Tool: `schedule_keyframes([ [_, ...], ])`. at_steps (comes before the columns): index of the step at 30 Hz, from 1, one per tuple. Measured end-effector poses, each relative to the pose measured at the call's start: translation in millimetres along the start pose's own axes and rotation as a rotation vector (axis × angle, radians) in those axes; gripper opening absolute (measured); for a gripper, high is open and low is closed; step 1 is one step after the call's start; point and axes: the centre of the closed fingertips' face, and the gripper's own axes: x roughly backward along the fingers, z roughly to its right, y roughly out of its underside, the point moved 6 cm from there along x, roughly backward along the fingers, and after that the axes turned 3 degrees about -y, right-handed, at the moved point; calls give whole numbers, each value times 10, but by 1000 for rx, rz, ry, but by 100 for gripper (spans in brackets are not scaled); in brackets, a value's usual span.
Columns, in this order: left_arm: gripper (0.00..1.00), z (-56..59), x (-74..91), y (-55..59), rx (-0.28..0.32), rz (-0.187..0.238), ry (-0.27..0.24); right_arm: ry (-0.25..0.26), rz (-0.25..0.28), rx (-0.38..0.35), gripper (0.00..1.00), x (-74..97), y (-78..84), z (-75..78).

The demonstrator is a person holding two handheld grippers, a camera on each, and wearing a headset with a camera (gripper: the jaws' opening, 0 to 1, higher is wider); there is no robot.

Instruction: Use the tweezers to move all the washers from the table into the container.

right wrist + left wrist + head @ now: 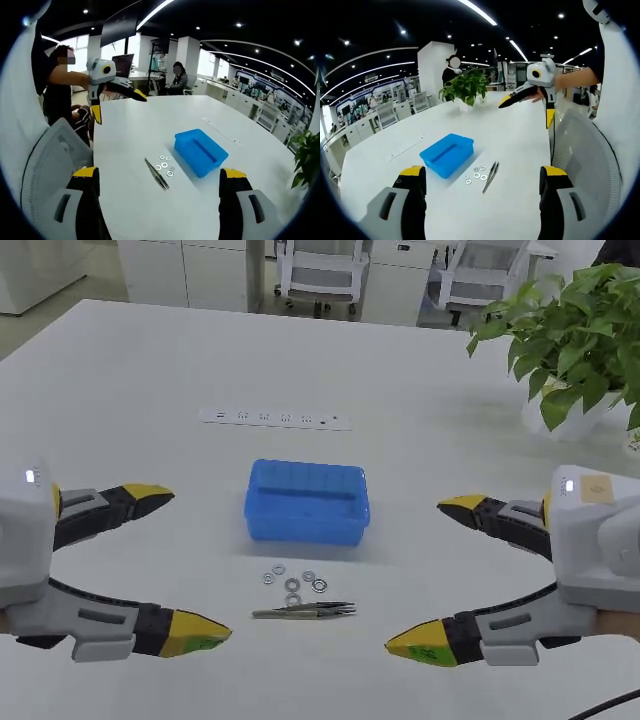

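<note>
One broad white worktop runs from the bottom of the head view to its top edge. Two grippers hover low over it. The left gripper is at the lower left and the right gripper at the lower right. Both have their yellow-tipped jaws spread wide and hold nothing.

A leafy green plant sits at the upper right. At the centre of the frame is the container, a shallow blue rectangular tub that looks empty. A white power strip lies above it.

Just below the container are the tweezers. They are slim, metallic and flat on the worktop, and neither gripper touches them. The likely risk lies here. The tweezers are thin against a smooth surface, so a broad jaw tip may skid them sideways instead of lifting them. That would sweep them into the washers beside them and scatter those.

The washers are about six tiny silver rings. They lie flat in a loose cluster between the container and the tweezers, close together, and none is in the container yet.
</note>
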Motion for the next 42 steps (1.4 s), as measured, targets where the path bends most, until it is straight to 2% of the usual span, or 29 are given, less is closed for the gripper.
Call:
schedule_keyframes([
  [11, 99, -6, -9, -13, -3, 1, 5, -2, -10, -6, 100, -22, 22, -6],
  [15, 99, 20, -25, -26, 27, 26, 15, -6, -16, -20, 100, -23, 66, -3],
  [26, 99, -13, -19, 4, 27, 17, 6, -7, -18, -23, 100, -43, 52, 11],
  [30, 99, -11, -19, 25, 35, 15, 5, -22, -21, -29, 100, -69, 82, -5],
  [33, 99, -6, -28, 35, 37, 16, 8, -28, -37, -23, 100, -78, 129, -3],
  [42, 99, -9, -97, 50, 41, 15, 16, -28, -28, -21, 100, -94, 113, 34],
])
